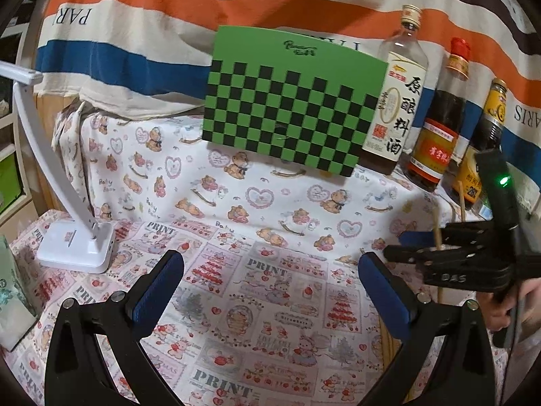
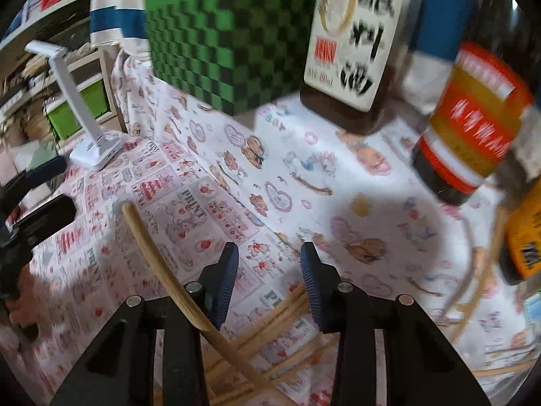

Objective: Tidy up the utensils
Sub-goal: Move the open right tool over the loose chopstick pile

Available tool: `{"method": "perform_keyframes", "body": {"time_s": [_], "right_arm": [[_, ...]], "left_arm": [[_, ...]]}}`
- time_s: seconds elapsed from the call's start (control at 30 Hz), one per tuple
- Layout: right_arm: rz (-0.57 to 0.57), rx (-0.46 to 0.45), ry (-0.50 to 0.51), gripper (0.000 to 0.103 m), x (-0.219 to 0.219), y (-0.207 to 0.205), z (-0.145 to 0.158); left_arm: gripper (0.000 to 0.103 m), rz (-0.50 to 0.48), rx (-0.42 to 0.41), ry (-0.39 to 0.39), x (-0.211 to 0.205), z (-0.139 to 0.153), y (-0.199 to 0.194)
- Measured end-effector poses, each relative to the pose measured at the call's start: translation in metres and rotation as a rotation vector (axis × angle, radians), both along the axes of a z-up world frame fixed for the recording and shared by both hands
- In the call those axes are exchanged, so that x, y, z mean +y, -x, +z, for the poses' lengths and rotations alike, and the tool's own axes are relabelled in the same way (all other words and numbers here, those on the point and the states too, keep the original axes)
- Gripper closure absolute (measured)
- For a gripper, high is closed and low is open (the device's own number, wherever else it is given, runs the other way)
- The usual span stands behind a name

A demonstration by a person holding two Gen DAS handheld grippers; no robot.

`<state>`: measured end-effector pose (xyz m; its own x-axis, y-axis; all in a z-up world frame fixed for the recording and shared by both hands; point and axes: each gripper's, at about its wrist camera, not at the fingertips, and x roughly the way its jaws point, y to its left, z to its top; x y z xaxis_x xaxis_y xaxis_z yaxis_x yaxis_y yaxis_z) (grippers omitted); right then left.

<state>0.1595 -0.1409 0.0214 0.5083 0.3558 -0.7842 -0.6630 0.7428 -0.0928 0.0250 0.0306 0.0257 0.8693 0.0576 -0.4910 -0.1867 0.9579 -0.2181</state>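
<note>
Printed cloth (image 2: pixel 236 176) underfoot, loose chopsticks (image 2: pixel 270 321) heaped nearest the right gripper (image 2: pixel 268 270), whose part-open jaws pinch nothing, one stick (image 2: pixel 159 253) lying outside its left finger. Looks like the gathering step: next, straddle a stick and squeeze. Farther off, left gripper (image 1: pixel 270 291) wide and empty, bottles (image 1: pixel 399 101) behind.

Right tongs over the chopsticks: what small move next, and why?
Probably shift the right tongs sideways toward the raised chopstick before closing. It passes outside the left pad, not between the pads, and more chopsticks lie on the cloth below.
</note>
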Motion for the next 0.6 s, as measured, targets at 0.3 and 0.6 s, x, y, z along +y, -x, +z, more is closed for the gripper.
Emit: {"method": "perform_keyframes", "body": {"time_s": [0.3, 0.6], "right_arm": [[-0.022, 0.060, 0.044, 0.066, 0.015, -0.014, -0.033], [-0.084, 0.078, -0.106, 0.023, 0.006, -0.018, -0.026]], "left_arm": [[0.001, 0.010, 0.005, 0.014, 0.005, 0.000, 0.000], [0.001, 0.022, 0.025, 0.032, 0.010, -0.003, -0.003]]}}
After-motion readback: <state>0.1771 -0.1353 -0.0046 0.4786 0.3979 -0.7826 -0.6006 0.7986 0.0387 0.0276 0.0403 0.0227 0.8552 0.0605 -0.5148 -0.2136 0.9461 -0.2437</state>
